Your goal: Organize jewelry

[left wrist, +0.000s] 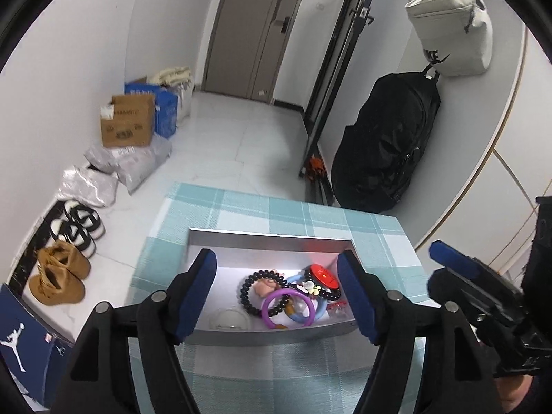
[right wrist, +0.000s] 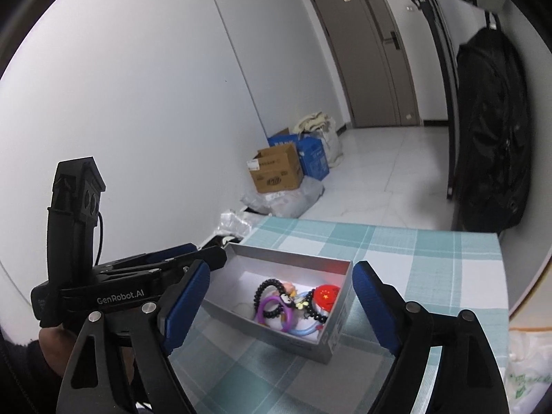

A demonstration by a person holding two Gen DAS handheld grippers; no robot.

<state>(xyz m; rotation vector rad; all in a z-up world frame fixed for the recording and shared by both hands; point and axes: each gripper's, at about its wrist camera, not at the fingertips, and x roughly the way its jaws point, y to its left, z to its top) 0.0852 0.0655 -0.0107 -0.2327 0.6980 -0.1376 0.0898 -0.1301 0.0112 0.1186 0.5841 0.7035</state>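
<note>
A shallow grey box (left wrist: 269, 243) sits on a table with a teal checked cloth (left wrist: 276, 212). In it lie a black bead bracelet (left wrist: 245, 293), a purple ring bangle (left wrist: 289, 308), a blue bangle (left wrist: 322, 310), a red round badge (left wrist: 322, 274) and small charms. My left gripper (left wrist: 279, 296) is open and empty, held above the box. My right gripper (right wrist: 279, 305) is open and empty, above the same box (right wrist: 276, 253); the bracelets (right wrist: 276, 305) and the red badge (right wrist: 327, 295) show there. The right gripper shows at the right of the left wrist view (left wrist: 455, 258).
Floor left of the table holds shoes (left wrist: 62, 272), plastic parcels (left wrist: 127, 162) and cardboard and blue boxes (left wrist: 129, 126). A black backpack (left wrist: 386, 145) and a white bag (left wrist: 452, 31) hang on the right wall. A door (left wrist: 258, 27) stands ahead. A plastic bag (right wrist: 528, 372) lies at right.
</note>
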